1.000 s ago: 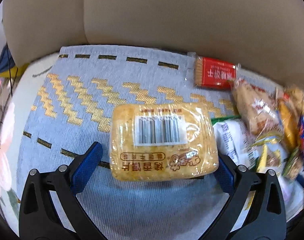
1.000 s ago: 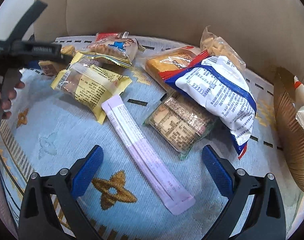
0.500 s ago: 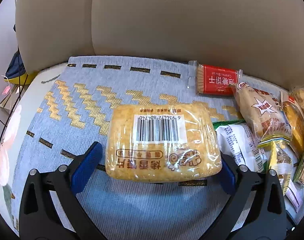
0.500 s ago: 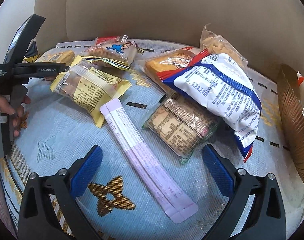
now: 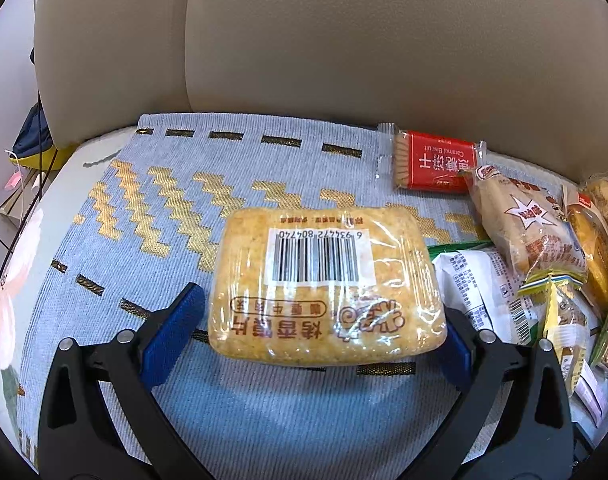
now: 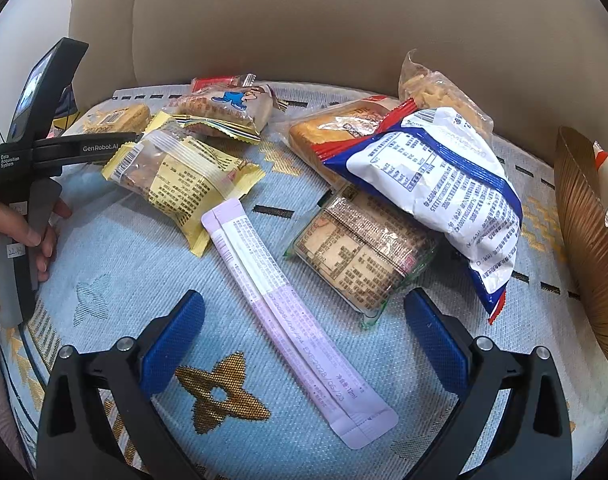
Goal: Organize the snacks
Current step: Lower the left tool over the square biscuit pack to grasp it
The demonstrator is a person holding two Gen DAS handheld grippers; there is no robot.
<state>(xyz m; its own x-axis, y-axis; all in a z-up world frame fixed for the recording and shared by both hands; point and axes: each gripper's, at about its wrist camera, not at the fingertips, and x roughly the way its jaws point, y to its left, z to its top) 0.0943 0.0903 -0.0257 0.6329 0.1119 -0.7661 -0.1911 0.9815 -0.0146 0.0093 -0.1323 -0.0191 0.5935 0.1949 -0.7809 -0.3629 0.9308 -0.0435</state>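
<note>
Your left tongs stood spread wide around the golden toasted-bread packet in clear wrap with a barcode label. The packet lay flat on the pale blue woven cloth with gold zigzags, label up, between the two blue pads; its right end was touching or nearly touching the right pad, while a gap showed beside the left pad. Whether the tongs pinched it at all, you could not tell from this view. Beyond the tongs and to their right lay a red caramel biscuit packet, near the beige leather sofa back. Just right of the tongs a heap of wrapped snacks began with a white printed pouch and a clear-wrapped cake with a star label.

Your right tongs were open and held nothing. A long lilac stick sachet ran slantwise between the fingers, lying on the cloth. Ahead and right of them sat a clear packet of brown square crackers, partly under a white, blue and red crisp bag. Ahead and left lay a yellow wrapped cake. Far left, your left hand held the other black tool, with the bread packet beyond it
</note>
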